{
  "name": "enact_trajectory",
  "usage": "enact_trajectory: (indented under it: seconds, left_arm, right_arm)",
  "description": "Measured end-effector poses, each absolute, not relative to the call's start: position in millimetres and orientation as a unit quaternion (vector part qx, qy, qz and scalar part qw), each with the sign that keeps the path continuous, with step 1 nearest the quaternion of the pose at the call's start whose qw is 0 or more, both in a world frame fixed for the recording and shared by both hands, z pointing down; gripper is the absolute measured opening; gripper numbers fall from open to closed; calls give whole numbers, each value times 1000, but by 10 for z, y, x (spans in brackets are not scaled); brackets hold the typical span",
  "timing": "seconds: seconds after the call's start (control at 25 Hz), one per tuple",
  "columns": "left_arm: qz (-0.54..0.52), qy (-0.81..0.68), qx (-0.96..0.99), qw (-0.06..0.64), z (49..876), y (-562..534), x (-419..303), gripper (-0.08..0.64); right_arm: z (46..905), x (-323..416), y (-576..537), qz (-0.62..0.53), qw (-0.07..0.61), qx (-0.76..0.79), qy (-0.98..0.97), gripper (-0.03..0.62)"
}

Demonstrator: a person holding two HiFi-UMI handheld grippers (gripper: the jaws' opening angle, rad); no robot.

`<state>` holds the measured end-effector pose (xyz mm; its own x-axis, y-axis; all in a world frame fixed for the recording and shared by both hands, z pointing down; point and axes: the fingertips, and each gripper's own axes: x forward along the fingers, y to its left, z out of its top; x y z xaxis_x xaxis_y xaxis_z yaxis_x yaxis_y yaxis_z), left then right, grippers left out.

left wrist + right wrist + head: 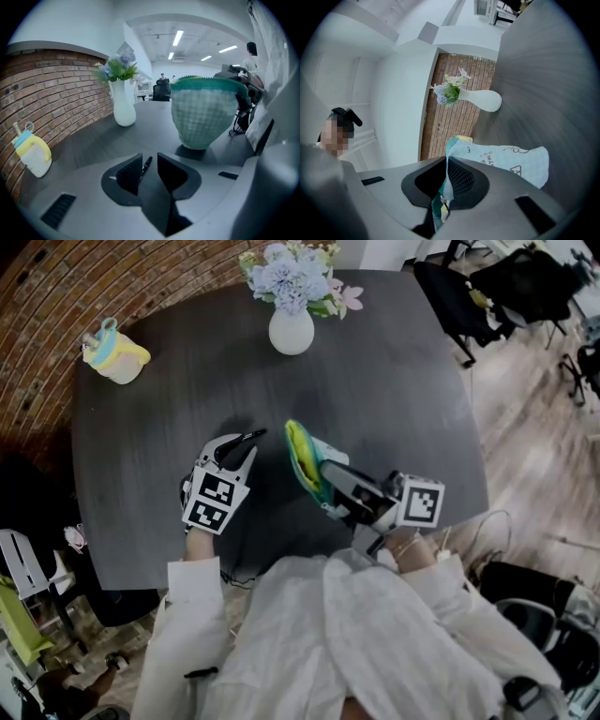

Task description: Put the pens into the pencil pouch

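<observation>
A thin black pen (146, 165) lies on the dark table (394, 390), and in the left gripper view it shows in the gap between the jaws. My left gripper (251, 439) (149, 161) tilts down over the pen, open, with its pads clear of it. In the head view I cannot make the pen out against the black jaws. The pencil pouch (305, 460) (204, 117) (511, 159), mint green with a yellow lining, is held up just right of the left gripper. My right gripper (323, 472) (446, 161) is shut on the pouch's rim.
A white vase of flowers (292, 332) (124, 110) (487, 100) stands at the table's far edge. A yellow and white cup-like object (117, 352) (33, 157) sits at the far left by the brick wall. Office chairs (506, 287) stand beyond the table's right corner.
</observation>
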<state>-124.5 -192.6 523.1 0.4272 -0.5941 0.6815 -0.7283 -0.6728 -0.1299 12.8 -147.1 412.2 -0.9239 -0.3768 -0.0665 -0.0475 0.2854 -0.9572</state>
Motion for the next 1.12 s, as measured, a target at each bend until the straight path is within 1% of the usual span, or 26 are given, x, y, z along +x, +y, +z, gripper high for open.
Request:
enact_trajectory:
  seconds: [0.36, 0.8, 1.0, 1.12]
  left_arm:
    - [398, -368, 828, 144, 5652, -2067, -1249, 92]
    - [471, -308, 815, 140, 5872, -2131, -1256, 92]
    - [479, -293, 816, 136, 5862, -2075, -1199, 41]
    - [487, -293, 811, 140, 5851, -2048, -1201, 40]
  right_arm:
    - [4141, 107, -1480, -581, 134, -131, 792, 17]
    - [4173, 111, -1506, -582, 135, -128, 791, 17]
    - [4177, 124, -1496, -585, 134, -131, 789, 17]
    - [4159, 136, -1477, -586, 132, -131, 789, 17]
